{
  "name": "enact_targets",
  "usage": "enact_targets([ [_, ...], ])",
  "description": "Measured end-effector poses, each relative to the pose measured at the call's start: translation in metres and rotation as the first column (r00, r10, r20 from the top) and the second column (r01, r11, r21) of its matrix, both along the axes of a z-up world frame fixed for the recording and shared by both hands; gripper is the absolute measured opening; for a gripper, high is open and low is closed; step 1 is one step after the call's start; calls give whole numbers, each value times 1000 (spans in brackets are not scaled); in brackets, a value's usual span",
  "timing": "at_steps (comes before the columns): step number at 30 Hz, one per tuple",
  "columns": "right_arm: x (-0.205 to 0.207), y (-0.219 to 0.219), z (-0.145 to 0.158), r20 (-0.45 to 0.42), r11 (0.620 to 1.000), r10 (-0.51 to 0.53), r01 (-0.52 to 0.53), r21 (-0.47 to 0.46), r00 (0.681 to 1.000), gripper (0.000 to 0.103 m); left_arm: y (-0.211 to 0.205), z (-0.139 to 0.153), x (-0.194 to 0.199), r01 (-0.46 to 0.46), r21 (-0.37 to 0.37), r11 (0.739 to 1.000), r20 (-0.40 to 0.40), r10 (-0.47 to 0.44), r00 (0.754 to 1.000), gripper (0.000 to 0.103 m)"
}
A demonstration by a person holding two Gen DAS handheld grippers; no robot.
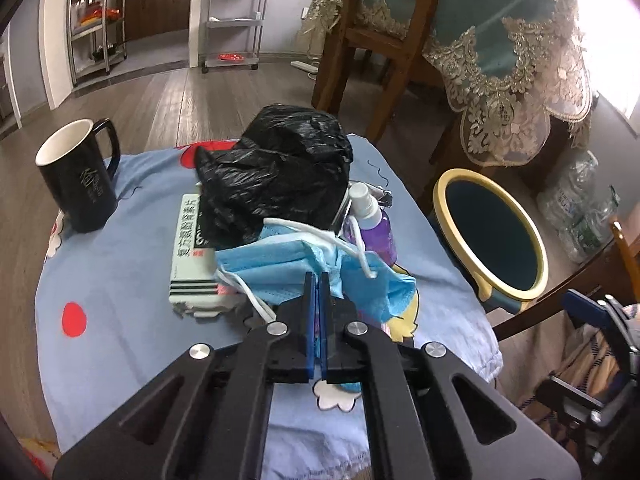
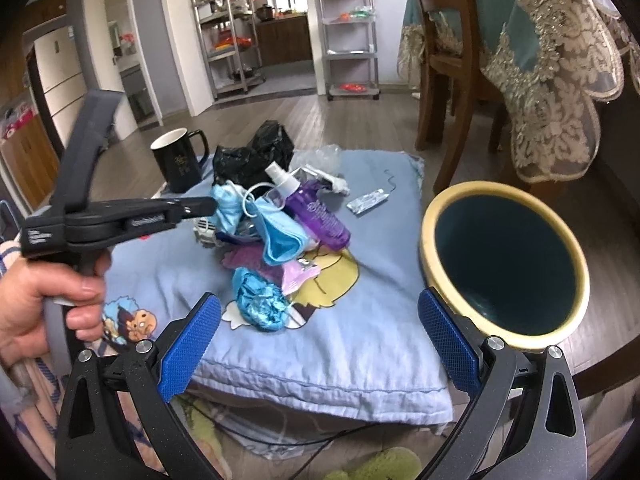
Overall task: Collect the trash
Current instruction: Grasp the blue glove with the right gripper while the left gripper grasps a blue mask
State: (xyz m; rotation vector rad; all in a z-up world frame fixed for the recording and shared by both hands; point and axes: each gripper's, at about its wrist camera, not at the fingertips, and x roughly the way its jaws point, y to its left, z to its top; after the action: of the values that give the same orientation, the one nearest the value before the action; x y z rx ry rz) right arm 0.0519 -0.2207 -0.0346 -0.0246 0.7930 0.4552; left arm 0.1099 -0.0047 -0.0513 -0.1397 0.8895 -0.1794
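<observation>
A pile of trash lies on a blue cloth-covered table [image 1: 120, 272]: a blue face mask [image 1: 288, 264], a black plastic bag [image 1: 276, 172], a white box [image 1: 192, 256] and a purple spray bottle [image 1: 372, 220]. My left gripper [image 1: 318, 284] is shut on the mask's near edge. In the right wrist view the left gripper [image 2: 208, 204] meets the mask [image 2: 276, 232] beside the bottle [image 2: 320, 216], with a crumpled blue wrapper [image 2: 260, 300] in front. My right gripper [image 2: 320, 340] is open and empty above the table's near edge. A round yellow-rimmed bin [image 2: 504, 264] stands right of the table.
A black mug [image 1: 80, 172] stands at the table's far left. A silver sachet [image 2: 368, 200] lies toward the far right. A wooden chair [image 1: 380, 40] and a lace-draped table [image 1: 520, 60] stand behind the bin [image 1: 496, 236]. Plastic bottles [image 1: 576, 204] lie on the floor.
</observation>
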Motion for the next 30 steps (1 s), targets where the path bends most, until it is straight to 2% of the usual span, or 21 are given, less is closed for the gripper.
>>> enact_targets([
  [6, 5, 4, -7, -35, 1000, 4, -4, 4, 999, 98, 11, 6, -12, 3, -11, 1000, -10, -4, 1000, 0],
  [10, 5, 6, -10, -47, 1000, 8, -8, 0, 999, 98, 17, 6, -23, 9, -5, 1000, -46, -10, 999, 0],
  [18, 10, 20, -22, -88, 999, 45, -46, -5, 995, 98, 16, -16, -36, 43, 64, 997, -155, -33, 987, 0],
  [22, 11, 29, -29, -107, 998, 66, -68, -13, 992, 98, 26, -28, -35, 2, 86, 996, -199, 15, 980, 0],
  [26, 16, 36, -39, -143, 995, 99, -101, -4, 985, 98, 39, -42, -34, -46, 34, 998, -254, 53, 966, 3],
  [30, 22, 52, -50, -159, 989, 148, -151, -6, 976, 95, 38, -49, -36, -38, 2, 999, -274, 37, 961, 10],
])
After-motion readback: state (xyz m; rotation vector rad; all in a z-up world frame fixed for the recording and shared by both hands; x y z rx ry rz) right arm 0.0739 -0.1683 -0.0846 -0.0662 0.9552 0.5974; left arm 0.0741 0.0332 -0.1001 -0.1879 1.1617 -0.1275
